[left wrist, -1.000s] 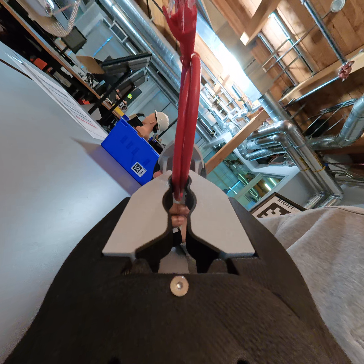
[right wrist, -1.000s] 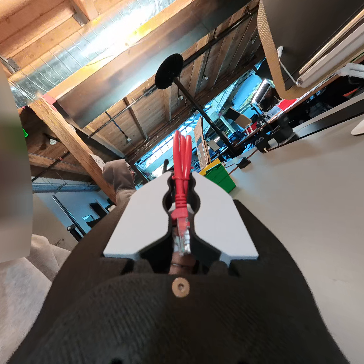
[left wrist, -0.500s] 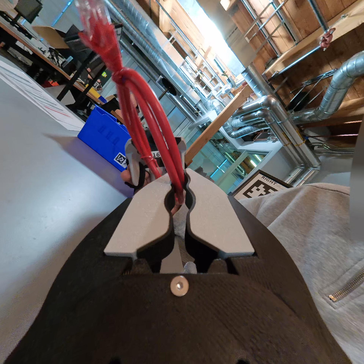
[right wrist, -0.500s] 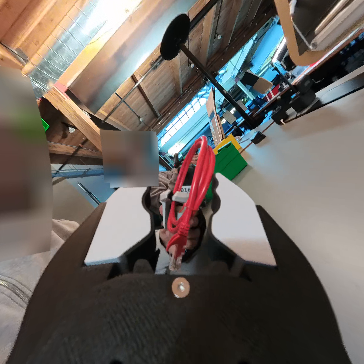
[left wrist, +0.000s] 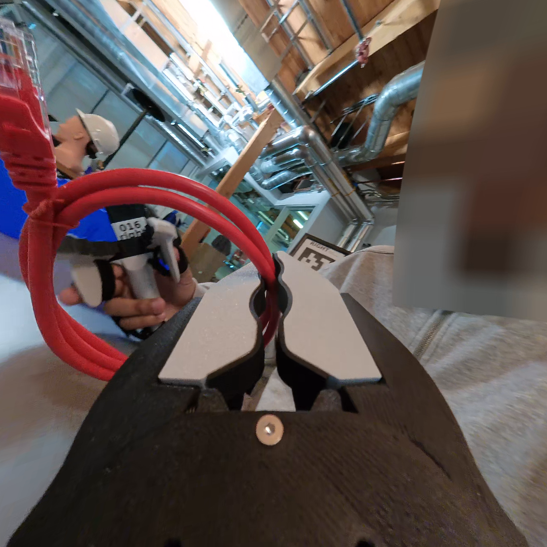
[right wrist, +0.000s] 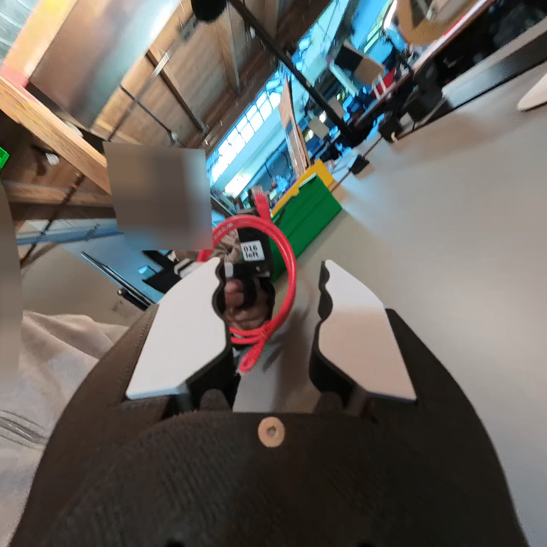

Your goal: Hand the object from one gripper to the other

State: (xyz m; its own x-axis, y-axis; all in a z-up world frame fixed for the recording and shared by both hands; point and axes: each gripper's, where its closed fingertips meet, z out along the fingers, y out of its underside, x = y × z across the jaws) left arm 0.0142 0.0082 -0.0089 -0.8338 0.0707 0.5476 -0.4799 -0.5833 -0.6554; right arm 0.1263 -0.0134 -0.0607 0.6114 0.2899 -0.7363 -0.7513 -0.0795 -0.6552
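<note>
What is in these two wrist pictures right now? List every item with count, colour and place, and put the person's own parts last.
Cable: one, red, coiled and tied, pinched in the left gripper, clear connector at its end.
Bin: one, blue, on the table behind the coil in the left wrist view.
Bin: one, green with a yellow edge, on the table in the right wrist view.
Table: one, pale grey.
Pipes: several, silver, overhead.
Beams: several, wooden, overhead.
Dummy: one, white helmet, behind the blue bin.
Sleeve: grey, lower right of the left wrist view.
Left gripper: black and grey, shut on the cable.
Right gripper: black and grey, open, empty.
</note>
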